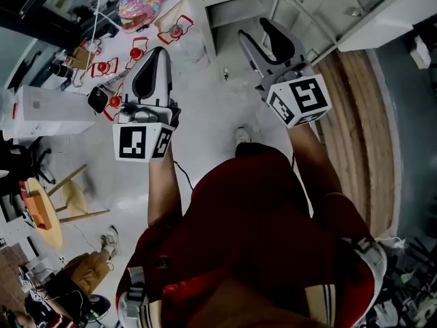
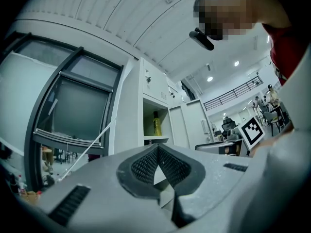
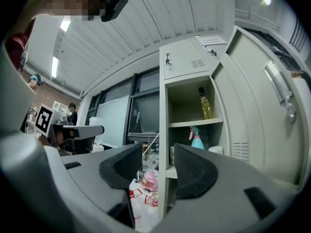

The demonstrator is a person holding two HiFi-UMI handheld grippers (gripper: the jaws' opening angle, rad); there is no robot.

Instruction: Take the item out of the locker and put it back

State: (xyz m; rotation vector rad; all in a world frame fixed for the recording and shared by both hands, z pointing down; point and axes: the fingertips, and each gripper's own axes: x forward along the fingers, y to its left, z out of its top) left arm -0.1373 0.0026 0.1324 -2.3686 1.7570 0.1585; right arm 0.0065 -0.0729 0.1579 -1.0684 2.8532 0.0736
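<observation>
An open grey locker (image 3: 187,125) stands ahead in the right gripper view, its door (image 3: 265,110) swung out to the right. A yellow bottle (image 3: 206,104) stands on the upper shelf and a teal spray bottle (image 3: 197,139) on the shelf below. The left gripper view shows the same yellow bottle (image 2: 157,124), farther off. My right gripper (image 3: 158,155) is open with nothing between its pads, well short of the locker. My left gripper (image 2: 156,149) is shut and empty. In the head view both grippers are held up, the left gripper (image 1: 157,52) beside the right gripper (image 1: 252,30).
Red-and-white packets (image 1: 136,53) and a colourful bag (image 1: 140,7) lie on the floor left of the locker (image 1: 239,2). A white box (image 1: 48,108) and a wooden stool (image 1: 48,214) stand farther left. A person (image 1: 82,272) sits at lower left. Wooden flooring (image 1: 355,115) runs along the right.
</observation>
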